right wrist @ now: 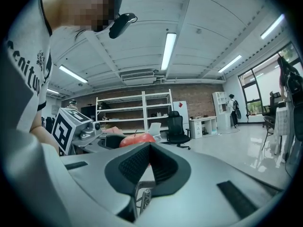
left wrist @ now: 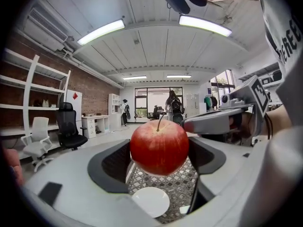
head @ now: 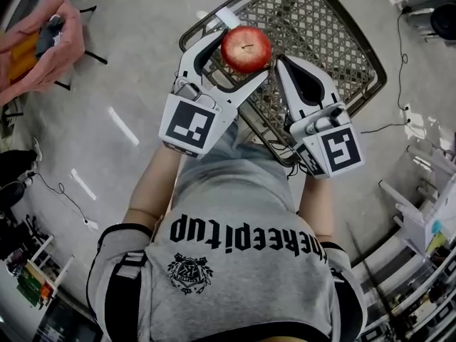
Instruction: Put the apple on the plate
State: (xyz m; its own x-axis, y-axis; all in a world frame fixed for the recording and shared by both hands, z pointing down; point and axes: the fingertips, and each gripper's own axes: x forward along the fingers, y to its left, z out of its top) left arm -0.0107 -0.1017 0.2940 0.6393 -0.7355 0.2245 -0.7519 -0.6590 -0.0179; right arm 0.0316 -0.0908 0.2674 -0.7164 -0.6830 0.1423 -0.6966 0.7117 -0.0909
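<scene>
A red apple (head: pixel 246 48) with a short stem is clamped between the jaws of my left gripper (head: pixel 239 54), held up in the air above a wire-mesh table (head: pixel 324 30). In the left gripper view the apple (left wrist: pixel 159 146) fills the gap between the dark pads (left wrist: pixel 113 167). Below it a small white plate (left wrist: pixel 150 201) lies on the mesh table (left wrist: pixel 187 186). My right gripper (head: pixel 285 64) hovers just right of the apple, jaws together and holding nothing. In the right gripper view the apple (right wrist: pixel 137 139) shows beyond the gripper (right wrist: pixel 147 167).
A pink cloth (head: pixel 46 45) lies on a stand at the far left. Cables (head: pixel 399 116) trail on the grey floor right of the table. Office chairs (left wrist: pixel 68 129) and distant people (left wrist: pixel 173 105) are in the room; shelving (right wrist: pixel 135 110) lines the brick wall.
</scene>
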